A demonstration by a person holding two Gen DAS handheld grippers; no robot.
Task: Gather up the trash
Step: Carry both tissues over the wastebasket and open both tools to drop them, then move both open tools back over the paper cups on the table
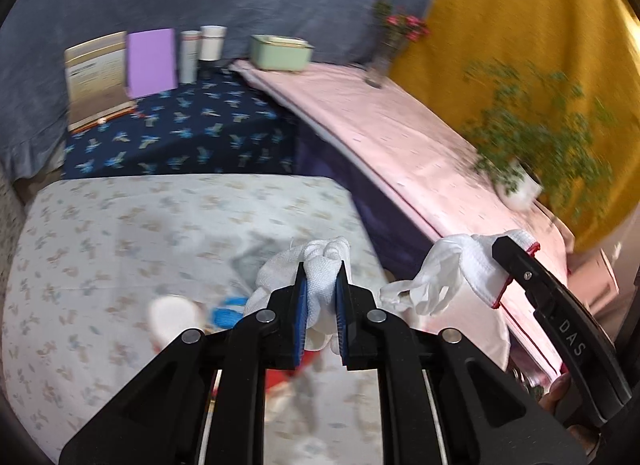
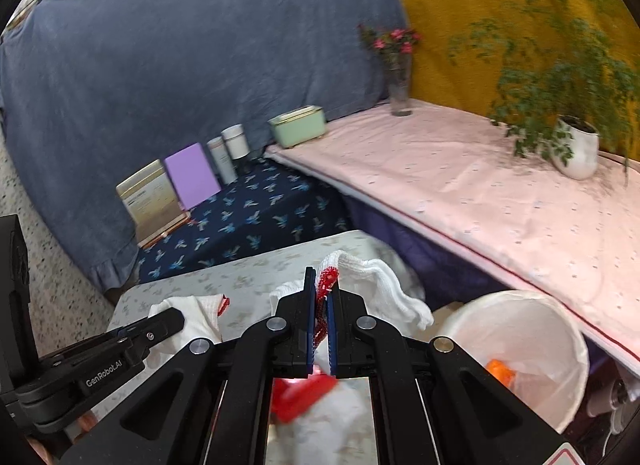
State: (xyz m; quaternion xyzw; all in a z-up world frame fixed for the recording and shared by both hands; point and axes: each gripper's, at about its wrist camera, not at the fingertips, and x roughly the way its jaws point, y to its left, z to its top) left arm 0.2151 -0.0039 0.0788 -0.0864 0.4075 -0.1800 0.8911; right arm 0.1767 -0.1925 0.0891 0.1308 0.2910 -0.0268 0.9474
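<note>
My left gripper (image 1: 322, 271) is shut on a bunched white knit glove (image 1: 288, 261), held above the floral-cloth table (image 1: 120, 245). My right gripper (image 2: 323, 280) is shut on the red cuff of a second white glove (image 2: 376, 277), which drapes to the right. Each gripper shows in the other's view: the right gripper (image 1: 506, 243) with its glove (image 1: 460, 257), and the left gripper (image 2: 176, 315) with its glove (image 2: 200, 313). A white lined bin (image 2: 520, 329) stands low at the right, with an orange scrap (image 2: 500, 371) inside.
Blurred on the table below lie a red item (image 2: 300, 393), a blue item (image 1: 228, 313) and a white round thing (image 1: 176, 317). A pink-covered bench (image 2: 480, 193) carries a potted plant (image 2: 576, 149), a vase (image 2: 400, 93) and a green box (image 2: 298, 131). Books (image 2: 192, 177) stand on a dark blue cloth.
</note>
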